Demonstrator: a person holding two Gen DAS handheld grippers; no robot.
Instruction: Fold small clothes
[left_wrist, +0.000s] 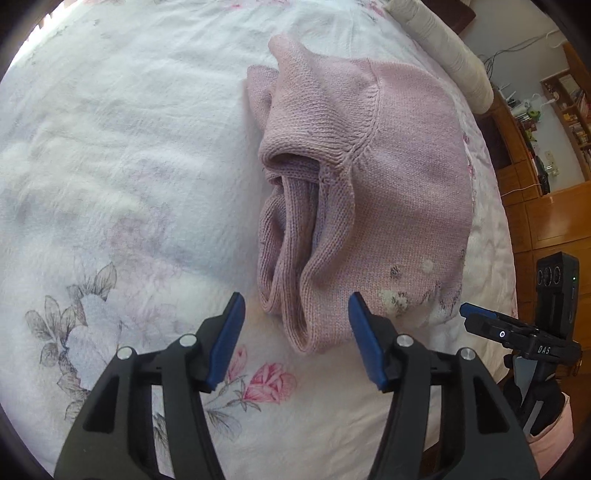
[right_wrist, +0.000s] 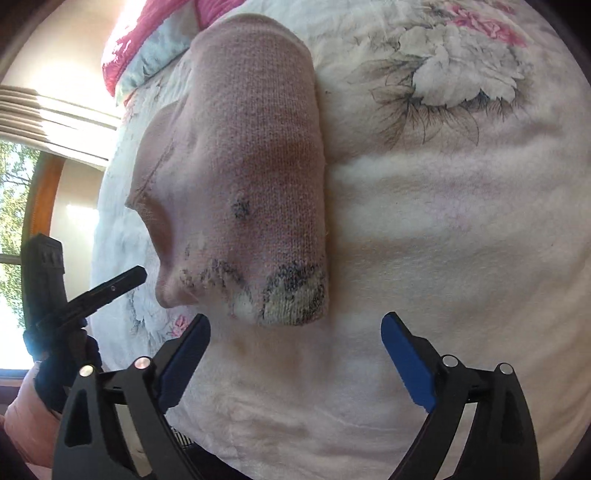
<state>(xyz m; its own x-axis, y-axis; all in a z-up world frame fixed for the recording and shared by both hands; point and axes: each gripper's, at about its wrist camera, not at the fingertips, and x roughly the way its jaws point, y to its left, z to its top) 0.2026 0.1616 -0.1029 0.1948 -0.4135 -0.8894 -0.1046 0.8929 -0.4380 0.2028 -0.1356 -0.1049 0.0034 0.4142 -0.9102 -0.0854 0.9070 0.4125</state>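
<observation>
Fingers: left gripper (left_wrist: 295, 314) and right gripper (right_wrist: 295, 332) both spread, empty, near pink knit garment (left_wrist: 369, 166) hem; pinch all bunched layers together.

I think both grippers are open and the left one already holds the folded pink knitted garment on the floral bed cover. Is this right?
Not quite. The left gripper is open, but it holds nothing: in the left wrist view its blue fingers stand apart on either side of the near end of the pink knitted garment without closing on it. The right gripper is open too, and the garment lies on the floral bed cover.
</observation>
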